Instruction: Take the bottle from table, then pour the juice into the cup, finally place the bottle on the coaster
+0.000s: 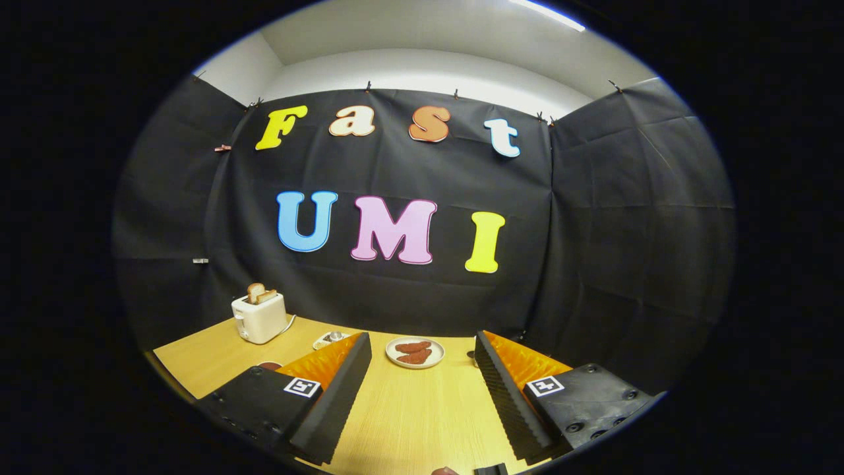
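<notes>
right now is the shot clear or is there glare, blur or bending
Gripper view: sharp and evenly lit, with strong fisheye bending at the table edge and wall; a ceiling light glares mildly; the open gripper fingers, plate and toaster look crisp.

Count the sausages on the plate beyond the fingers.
2 sausages lie side by side on the white plate, just beyond the open gripper; none appear hidden.

The gripper [422, 369] is being held above the wooden table [409, 415], its fingers [339, 389] spread wide apart with nothing between them. A plate [415, 352] of sausages is being shown just beyond the fingertips, and a toaster [259, 317] with toast is being seen further left.
</notes>
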`<action>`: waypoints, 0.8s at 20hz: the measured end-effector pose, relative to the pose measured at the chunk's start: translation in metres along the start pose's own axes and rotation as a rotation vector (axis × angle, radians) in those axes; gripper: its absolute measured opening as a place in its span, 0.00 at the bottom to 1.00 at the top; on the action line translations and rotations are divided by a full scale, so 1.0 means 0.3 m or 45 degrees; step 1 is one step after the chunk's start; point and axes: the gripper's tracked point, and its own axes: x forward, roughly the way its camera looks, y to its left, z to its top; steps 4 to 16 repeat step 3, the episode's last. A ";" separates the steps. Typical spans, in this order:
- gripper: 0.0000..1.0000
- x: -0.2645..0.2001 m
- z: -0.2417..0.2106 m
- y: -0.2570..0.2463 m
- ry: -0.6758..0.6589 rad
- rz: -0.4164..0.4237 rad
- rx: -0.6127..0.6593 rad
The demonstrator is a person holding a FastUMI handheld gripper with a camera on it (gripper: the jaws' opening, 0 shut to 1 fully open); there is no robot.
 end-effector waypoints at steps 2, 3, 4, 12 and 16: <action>0.97 -0.026 -0.014 -0.009 0.006 -0.023 0.005; 0.97 -0.033 -0.014 -0.008 0.004 -0.031 0.009; 0.97 -0.033 -0.014 -0.008 0.004 -0.031 0.009; 0.97 -0.033 -0.014 -0.008 0.004 -0.031 0.009; 0.97 -0.033 -0.014 -0.008 0.004 -0.031 0.009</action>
